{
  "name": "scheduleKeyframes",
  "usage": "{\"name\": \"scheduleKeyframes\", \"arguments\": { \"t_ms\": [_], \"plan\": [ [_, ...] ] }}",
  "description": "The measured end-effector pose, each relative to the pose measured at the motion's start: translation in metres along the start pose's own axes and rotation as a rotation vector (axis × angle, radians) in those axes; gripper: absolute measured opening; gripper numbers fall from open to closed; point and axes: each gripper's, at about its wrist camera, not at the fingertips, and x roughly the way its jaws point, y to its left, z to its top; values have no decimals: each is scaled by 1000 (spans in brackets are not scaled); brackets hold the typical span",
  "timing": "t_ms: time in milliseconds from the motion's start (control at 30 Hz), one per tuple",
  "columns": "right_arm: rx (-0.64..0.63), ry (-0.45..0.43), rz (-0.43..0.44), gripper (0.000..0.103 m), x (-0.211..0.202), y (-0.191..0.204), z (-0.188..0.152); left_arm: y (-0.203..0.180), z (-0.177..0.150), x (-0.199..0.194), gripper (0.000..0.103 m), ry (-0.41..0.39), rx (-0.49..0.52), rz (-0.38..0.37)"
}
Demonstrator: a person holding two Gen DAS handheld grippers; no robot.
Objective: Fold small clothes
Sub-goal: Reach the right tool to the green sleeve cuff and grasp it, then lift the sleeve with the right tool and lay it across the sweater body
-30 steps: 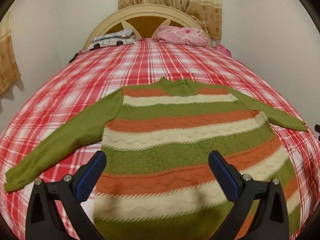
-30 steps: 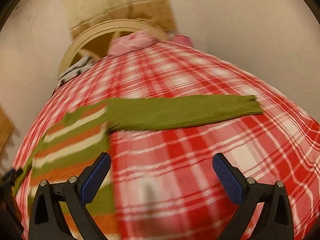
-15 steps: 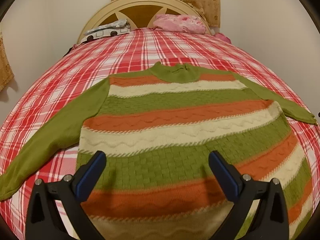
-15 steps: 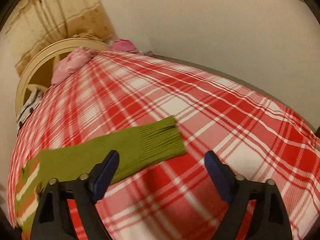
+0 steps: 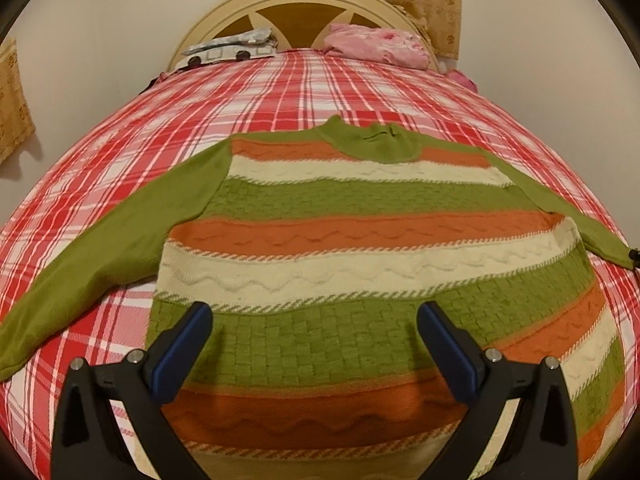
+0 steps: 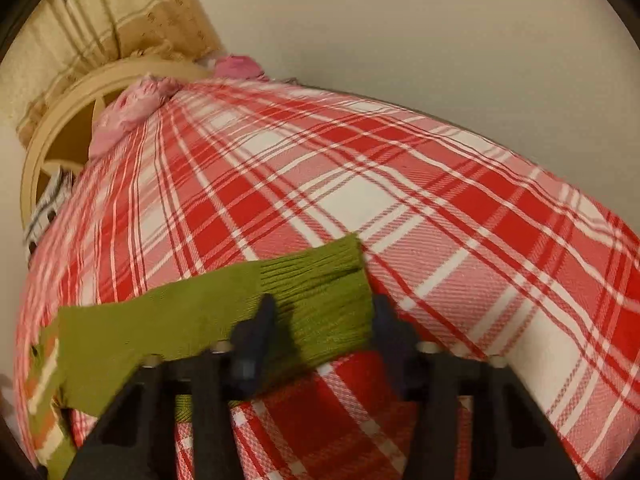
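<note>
A small knitted sweater [image 5: 360, 248] with green, orange and cream stripes and green sleeves lies flat, face up, on the red plaid bed [image 5: 280, 92]. My left gripper [image 5: 316, 320] is open and empty, hovering over the sweater's lower body. In the right wrist view the ribbed cuff of the right green sleeve [image 6: 320, 284] lies between the fingers of my right gripper [image 6: 324, 312]. Its jaws are partly closed around the cuff, still a little apart; the image is blurred there.
A cream wooden headboard [image 5: 304, 4] stands at the far end, with a pink cloth [image 5: 376, 44] and a grey patterned cloth [image 5: 228, 48] by it. Walls close in on both sides. A beige curtain [image 6: 100, 12] hangs behind the headboard.
My right gripper has moved down onto the right sleeve's cuff and its jaws have narrowed around it. My left gripper has moved forward and lower over the sweater's body, still open.
</note>
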Motion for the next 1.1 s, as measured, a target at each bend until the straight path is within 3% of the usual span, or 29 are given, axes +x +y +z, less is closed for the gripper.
{"name": "scheduleKeyframes", "arguments": {
  "t_ms": [33,100,367,1100],
  "plan": [
    [-2,6,8,16,0,2,0,1,0,0,103,2,-3,8],
    [-13,19,28,13,0,10,1,4,-1,-2,103,5,-12,14],
    [-52,-29,158,12,-29,59,10,19,-6,-13,103,-2,-51,0],
    [-305,-167,374,9,-124,272,35,66,-23,-18,103,1,-177,-43]
  ]
}}
